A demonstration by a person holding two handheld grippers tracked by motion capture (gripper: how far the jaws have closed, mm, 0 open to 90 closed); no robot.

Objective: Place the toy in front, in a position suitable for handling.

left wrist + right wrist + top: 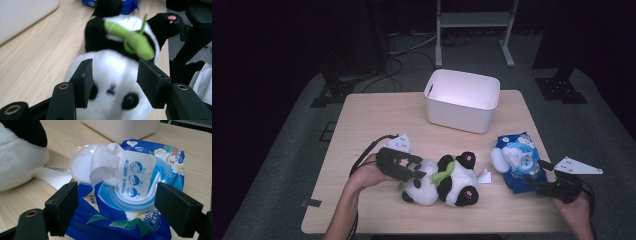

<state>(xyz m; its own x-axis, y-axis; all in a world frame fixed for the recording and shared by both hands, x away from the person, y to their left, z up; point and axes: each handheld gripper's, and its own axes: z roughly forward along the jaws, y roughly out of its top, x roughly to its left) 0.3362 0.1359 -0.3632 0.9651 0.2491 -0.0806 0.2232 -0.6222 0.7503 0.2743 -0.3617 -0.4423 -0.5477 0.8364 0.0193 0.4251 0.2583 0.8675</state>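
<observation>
The toy panda (pixel 112 82) is blurred in the left gripper view, its chin cut off by the bottom edge. The wipes pack (pixel 140 202) runs past the right gripper view's lower edge, its small print unreadable.

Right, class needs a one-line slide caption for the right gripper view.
Open right gripper over a blue wet-wipes pack, lid flipped open, one wipe sticking up.

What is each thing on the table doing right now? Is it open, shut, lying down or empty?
Black-and-white plush panda: lying down, head between the left claw's pads.
Blue wet-wipes pack: lid flipped open, one wipe sticking out.
White plastic bin: upright, looks empty.
Left claw: partly open around the panda's head.
Right claw: open, at the pack.
</observation>
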